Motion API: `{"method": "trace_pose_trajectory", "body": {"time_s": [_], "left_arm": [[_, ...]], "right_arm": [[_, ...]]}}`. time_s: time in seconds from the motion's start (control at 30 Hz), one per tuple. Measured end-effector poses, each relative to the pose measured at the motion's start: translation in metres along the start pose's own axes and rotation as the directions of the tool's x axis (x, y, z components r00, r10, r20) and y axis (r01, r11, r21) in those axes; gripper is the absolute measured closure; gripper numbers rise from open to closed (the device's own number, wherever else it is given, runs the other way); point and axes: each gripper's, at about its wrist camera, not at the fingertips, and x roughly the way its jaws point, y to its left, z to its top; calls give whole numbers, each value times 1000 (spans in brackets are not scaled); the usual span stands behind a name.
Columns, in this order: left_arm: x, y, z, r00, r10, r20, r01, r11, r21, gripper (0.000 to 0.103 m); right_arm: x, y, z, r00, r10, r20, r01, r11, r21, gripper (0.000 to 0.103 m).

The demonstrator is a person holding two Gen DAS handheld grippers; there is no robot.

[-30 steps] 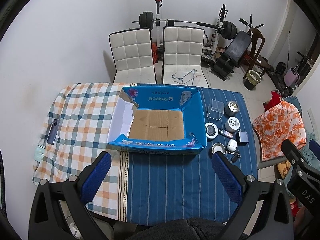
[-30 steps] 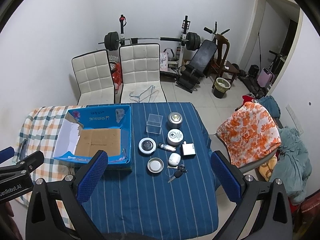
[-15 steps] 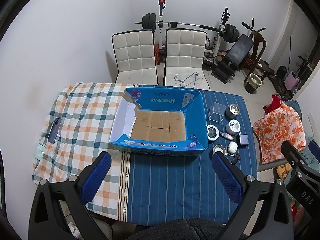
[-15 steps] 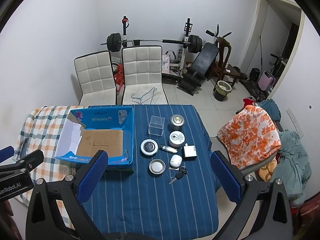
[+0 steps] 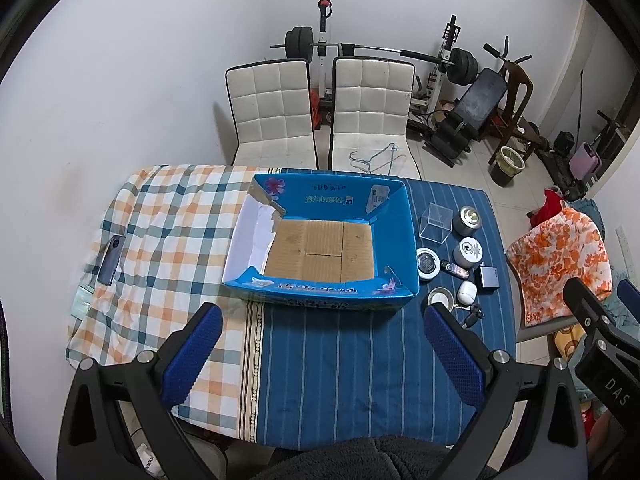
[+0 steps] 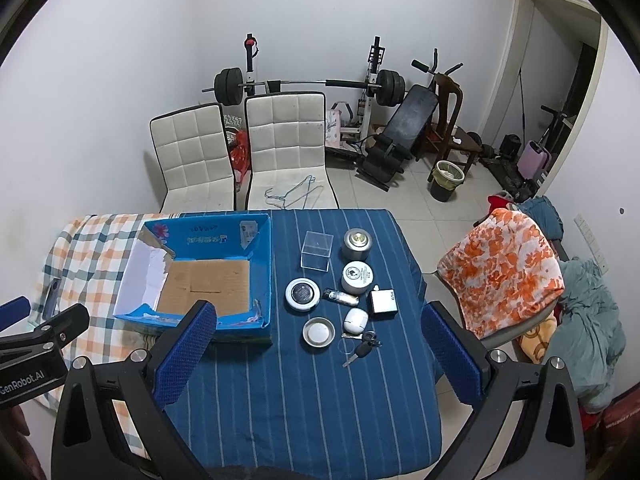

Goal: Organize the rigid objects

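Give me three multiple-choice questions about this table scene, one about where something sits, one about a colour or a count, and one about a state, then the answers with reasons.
1. Where does the clear plastic box stand?
A. inside the cardboard box
B. on the blue striped cloth, right of the cardboard box
C. on a chair seat

2. How many white chairs stand behind the table?
A. one
B. two
C. four

3. What is in the blue cardboard box?
A. nothing, its brown floor is bare
B. the keys
C. the round tins

Answers:
1 B, it stands on the cloth beside the silver tin.
2 B, two quilted backs show side by side.
3 A, the keys and tins all lie outside on the cloth; the left gripper and right gripper have open, empty jaws.
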Motion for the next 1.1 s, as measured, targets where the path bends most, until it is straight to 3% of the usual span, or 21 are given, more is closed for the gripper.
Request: {"method": "trace_pose_trajectory", "body": {"time_s": [0.37, 0.67, 0.9, 1.03, 1.1], "left_arm": [[0, 2, -2, 1000, 2, 0, -2, 1000, 1, 0], [25, -20, 13, 999, -25, -28, 26, 999, 20, 0], [91, -83, 65, 994, -104, -40, 107, 991, 75, 0], [174, -139, 100, 980, -131, -150, 149, 982, 112, 0], [220, -167, 113, 972, -108, -208, 138, 981, 138, 0]], "right_arm": [[4, 2, 4, 1000, 7, -4, -7, 1000, 16, 0], [47, -31, 12, 997, 29, -77, -22, 996, 86, 0], [145, -100, 29, 983, 31, -184, 7, 980, 198, 0], [239, -134, 39, 960, 66, -271, 0, 972, 236, 0], [297, -143, 41, 943, 99, -319, -20, 970, 241, 0]]}}
